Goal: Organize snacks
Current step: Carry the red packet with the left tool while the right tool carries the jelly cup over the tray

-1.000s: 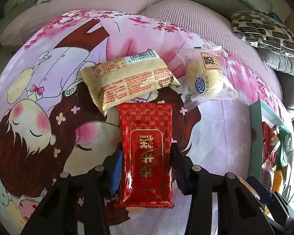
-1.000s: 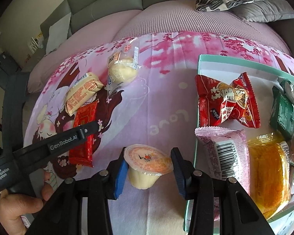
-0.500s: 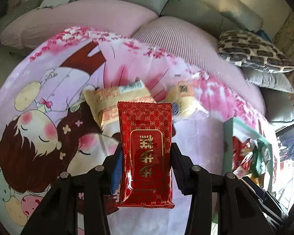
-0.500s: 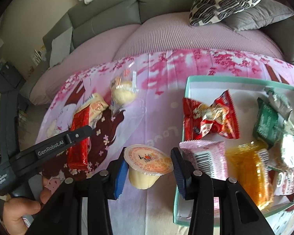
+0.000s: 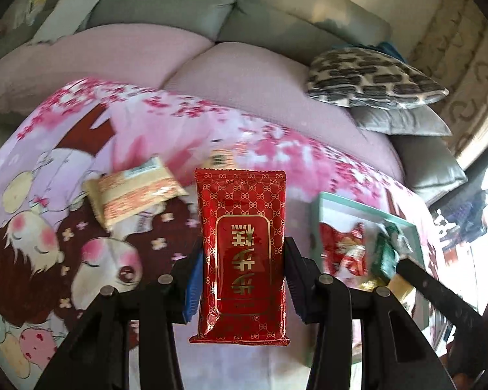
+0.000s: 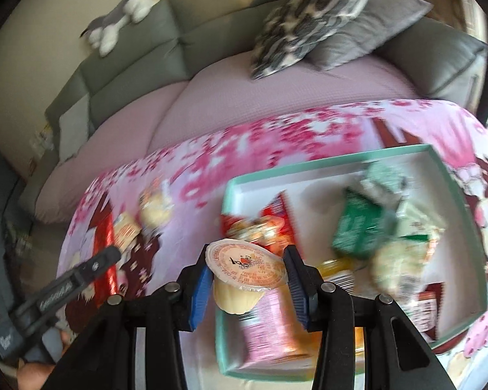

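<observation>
Landmark: the teal-rimmed box [image 6: 325,167], resting on the pink cartoon-print cloth [image 5: 81,162] over the sofa.

Right gripper [image 6: 247,279], clenched on a sealed pudding cup [image 6: 240,276]; the pads press its two sides below the foil lid, and the cup sits upright, slightly tilted. The cup hangs above the box's near left corner, over a pink barcode packet [image 6: 266,328] lying inside. Judged from this, the coming move is a short carry inward and a lowering; the right hand is the nearer one to the box.

Left gripper [image 5: 242,284], grasping a red foil packet [image 5: 242,253] by its long edges. The packet's long axis runs straight out along the fingers, and it is lifted clear of the cloth. From this view the box lies to the right of the packet and farther off, so this hand probably has the longer way to go, across the cloth.

Inside the box, beyond the cup: a red snack bag [image 6: 263,224], an orange-yellow packet [image 6: 338,266], a green packet [image 6: 358,227] and pale wrappers toward the far right wall. Free floor shows mainly along the far wall; the near part is crowded, which may hinder a flat placement.

Left of the box, on the cloth: a beige biscuit pack [image 5: 136,191] and a clear-wrapped bun [image 6: 153,208], both blurred, not yet collected.

Farthest: grey sofa cushions and a patterned pillow [image 5: 374,78].
</observation>
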Demonstrator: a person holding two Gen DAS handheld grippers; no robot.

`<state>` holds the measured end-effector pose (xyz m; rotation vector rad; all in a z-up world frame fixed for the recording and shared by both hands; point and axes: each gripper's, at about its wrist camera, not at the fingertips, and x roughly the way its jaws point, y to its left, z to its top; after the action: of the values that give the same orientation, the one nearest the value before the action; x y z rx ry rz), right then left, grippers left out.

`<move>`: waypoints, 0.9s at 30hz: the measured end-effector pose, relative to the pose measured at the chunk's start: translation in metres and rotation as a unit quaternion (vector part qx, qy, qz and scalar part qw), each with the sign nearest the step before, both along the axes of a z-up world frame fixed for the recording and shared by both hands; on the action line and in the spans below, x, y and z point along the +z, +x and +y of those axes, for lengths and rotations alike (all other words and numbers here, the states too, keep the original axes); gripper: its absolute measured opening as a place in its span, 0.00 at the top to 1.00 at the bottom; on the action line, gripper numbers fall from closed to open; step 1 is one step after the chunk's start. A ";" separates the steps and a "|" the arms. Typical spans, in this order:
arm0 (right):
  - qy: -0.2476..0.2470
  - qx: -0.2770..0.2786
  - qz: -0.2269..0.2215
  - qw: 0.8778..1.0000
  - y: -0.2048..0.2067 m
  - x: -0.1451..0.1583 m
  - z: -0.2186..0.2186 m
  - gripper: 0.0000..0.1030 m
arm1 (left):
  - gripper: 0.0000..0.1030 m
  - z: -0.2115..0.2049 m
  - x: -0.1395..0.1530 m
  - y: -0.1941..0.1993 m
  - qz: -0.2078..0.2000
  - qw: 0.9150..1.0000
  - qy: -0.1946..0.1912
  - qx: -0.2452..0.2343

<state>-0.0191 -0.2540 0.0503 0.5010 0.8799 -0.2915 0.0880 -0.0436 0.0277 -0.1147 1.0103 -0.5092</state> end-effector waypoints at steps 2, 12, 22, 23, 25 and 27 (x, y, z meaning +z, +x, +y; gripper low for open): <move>-0.002 -0.023 -0.002 1.000 -0.006 0.002 -0.016 0.56 | 0.55 -0.012 0.002 -0.007 -0.004 1.000 -0.002 -0.019; 0.002 -0.139 -0.009 0.990 -0.050 0.008 -0.092 0.56 | 0.55 -0.078 0.015 -0.044 -0.033 0.992 0.000 -0.118; 0.011 -0.200 -0.001 0.980 -0.082 -0.003 -0.134 0.56 | 0.54 -0.124 0.012 -0.063 -0.046 0.985 0.003 -0.167; 0.012 -0.203 0.005 0.979 -0.082 -0.009 -0.138 0.56 | 0.54 -0.127 0.010 -0.064 -0.045 0.985 0.004 -0.168; 0.020 -0.210 0.021 0.977 -0.082 -0.022 -0.145 0.56 | 0.54 -0.133 0.007 -0.065 -0.043 0.984 0.007 -0.173; 0.028 -0.215 0.031 0.976 -0.084 -0.031 -0.150 0.56 | 0.54 -0.139 0.005 -0.066 -0.047 0.983 0.010 -0.178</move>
<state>-0.1029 -0.4041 0.0191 0.7377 0.8351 -0.6826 0.0223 -0.1830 0.0324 0.1107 0.9459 -0.8222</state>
